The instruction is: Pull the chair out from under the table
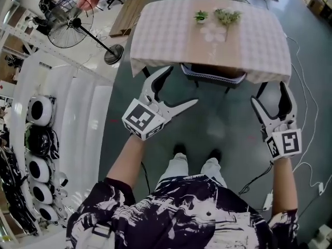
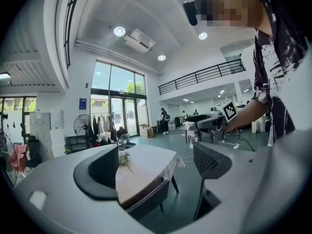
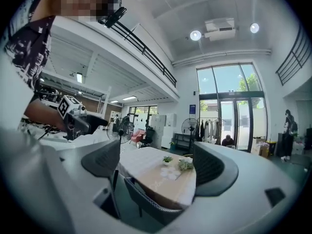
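Grey floor led to a cloth-covered table point(image 1: 166, 35), with the chair point(image 1: 212, 76) tucked under its near edge. Left gripper point(image 1: 181, 85) and right gripper point(image 1: 273, 90) hovered short of it, jaws wide apart, empty. Next, probably, came closing on the backrest. A fan point(image 1: 70, 30) stood well aside, and nothing blocked the way.

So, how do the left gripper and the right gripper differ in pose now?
The left gripper is turned slantwise, its fingers angled toward the chair; the right gripper points straight ahead. The left one hangs by the left front corner of the table, the right one by its right corner. Both are open, empty and touch nothing.
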The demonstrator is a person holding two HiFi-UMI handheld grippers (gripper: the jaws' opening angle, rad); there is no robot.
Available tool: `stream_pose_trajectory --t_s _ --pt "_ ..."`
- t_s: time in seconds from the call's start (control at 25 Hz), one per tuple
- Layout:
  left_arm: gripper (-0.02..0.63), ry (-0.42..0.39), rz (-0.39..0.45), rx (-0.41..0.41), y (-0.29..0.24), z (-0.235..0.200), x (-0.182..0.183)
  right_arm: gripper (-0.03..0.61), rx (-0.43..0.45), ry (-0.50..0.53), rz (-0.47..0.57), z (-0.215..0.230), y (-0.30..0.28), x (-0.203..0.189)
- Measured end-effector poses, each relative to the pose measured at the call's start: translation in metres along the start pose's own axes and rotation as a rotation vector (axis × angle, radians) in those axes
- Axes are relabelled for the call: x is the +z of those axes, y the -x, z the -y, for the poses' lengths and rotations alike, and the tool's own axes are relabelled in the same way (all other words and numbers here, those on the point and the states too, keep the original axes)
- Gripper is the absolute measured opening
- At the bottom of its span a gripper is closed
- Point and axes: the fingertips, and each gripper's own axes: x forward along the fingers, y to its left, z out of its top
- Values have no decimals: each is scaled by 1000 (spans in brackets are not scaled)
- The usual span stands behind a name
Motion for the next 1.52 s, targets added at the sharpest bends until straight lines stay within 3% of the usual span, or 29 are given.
stream_pose_trajectory --t_s 0.2,0.36,0.84,1.04,1.24,1.4,1.44,1.48,1.52 --pt "457 -56 -59 -43 -24 -24 -29 414 9 39 -60 2 -29 -25" --pt "457 -127 -148 -107 -57 -41 -65 414 67 114 -134 1 -67 -60" --pt "457 -455 -670 -357 -149 -77 -281 414 435 611 -654 -17 -147 -288" --pt "456 -539 -826 -437 -166 -86 -344 414 546 730 -804 -23 -169 -357" --pt "454 -523 -889 -472 -182 -85 -379 414 634 794 -894 -27 -179 -397" --pt "451 -558 -905 -532 -189 -70 -390 413 687 825 -948 -33 -180 -417" --pt "435 -580 -914 -539 -190 -69 -393 412 689 841 -961 -32 -180 -421" --pt "368 -603 -921 -541 -191 -70 -397 410 684 856 -972 -29 -181 -424" --pt "193 -623 -925 -540 -192 -71 -399 399 673 859 -981 -27 -183 -426"
